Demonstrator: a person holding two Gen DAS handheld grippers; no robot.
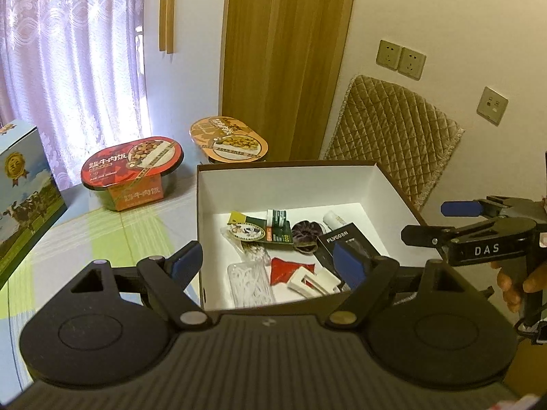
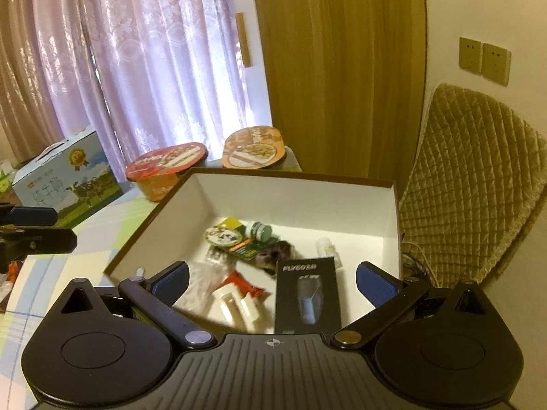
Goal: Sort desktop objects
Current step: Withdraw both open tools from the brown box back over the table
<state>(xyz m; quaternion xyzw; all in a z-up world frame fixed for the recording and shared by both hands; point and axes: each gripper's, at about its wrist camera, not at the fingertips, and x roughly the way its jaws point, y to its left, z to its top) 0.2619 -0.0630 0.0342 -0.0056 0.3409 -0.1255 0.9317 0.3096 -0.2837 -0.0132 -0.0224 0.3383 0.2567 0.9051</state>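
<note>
An open box, white inside with a brown rim [image 1: 287,165] [image 2: 290,198], holds the sorted items. Among them are a black FLYCORN pack [image 1: 342,239] [image 2: 307,294], a purple scrunchie [image 1: 306,234] [image 2: 273,253], a white clip [image 1: 311,282] [image 2: 239,304], a red packet [image 1: 290,270], a clear bag [image 1: 249,283], a green roll [image 1: 277,215] and a white bottle [image 2: 328,246]. My left gripper [image 1: 268,263] [image 2: 58,227] hovers open above the box's near left edge with nothing between its pads. Above the near right side, my right gripper [image 2: 273,280] [image 1: 434,222] stands wide open and empty.
Behind the box stand a red meal bowl [image 1: 133,167] and an orange one [image 1: 229,140]. A blue milk carton [image 1: 24,198] sits at the far left on the striped tablecloth [image 1: 102,235]. A quilted chair back [image 1: 393,136] is at the right. A hand [image 1: 512,283] grips the right tool.
</note>
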